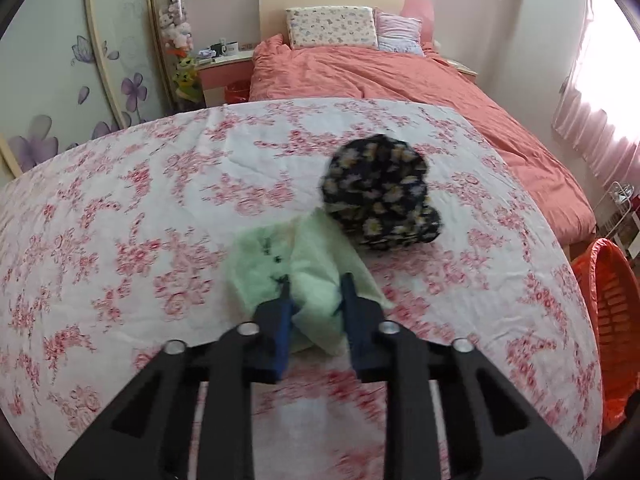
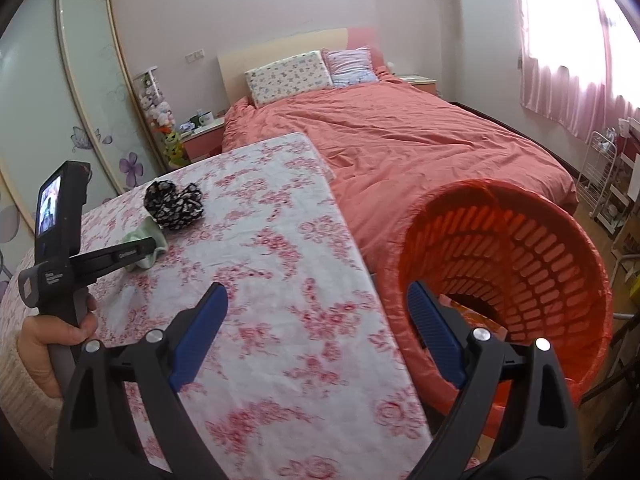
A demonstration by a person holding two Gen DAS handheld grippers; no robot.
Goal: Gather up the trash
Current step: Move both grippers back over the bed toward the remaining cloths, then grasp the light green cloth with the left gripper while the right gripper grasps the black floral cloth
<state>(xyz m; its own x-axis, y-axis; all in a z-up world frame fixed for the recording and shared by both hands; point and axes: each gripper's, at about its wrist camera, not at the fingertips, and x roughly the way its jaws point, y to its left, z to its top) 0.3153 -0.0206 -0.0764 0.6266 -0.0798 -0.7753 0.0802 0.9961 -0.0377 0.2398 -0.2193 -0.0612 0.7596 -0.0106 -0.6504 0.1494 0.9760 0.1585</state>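
Bedroom, floral-cloth counter [image 1: 120, 216] — left hand-held gripper [image 1: 316, 296] pinched narrow on green crumpled paper [image 1: 280, 264]; dark daisy-print wad [image 1: 380, 192] at its 1 o'clock. Both look light, soft, crushable — grab mid-bulk. Right hand-held gripper [image 2: 316, 320] wide, empty, by orange basket [image 2: 560, 248].

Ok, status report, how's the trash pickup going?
Left gripper jaws shut on green cloth. Right gripper open, empty, beside orange basket. Dark flowered cloth lies touching the green one.

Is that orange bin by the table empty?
Not quite: down inside the orange bin, past the tongs, something yellowish lies at the bottom; what it is, cannot tell.
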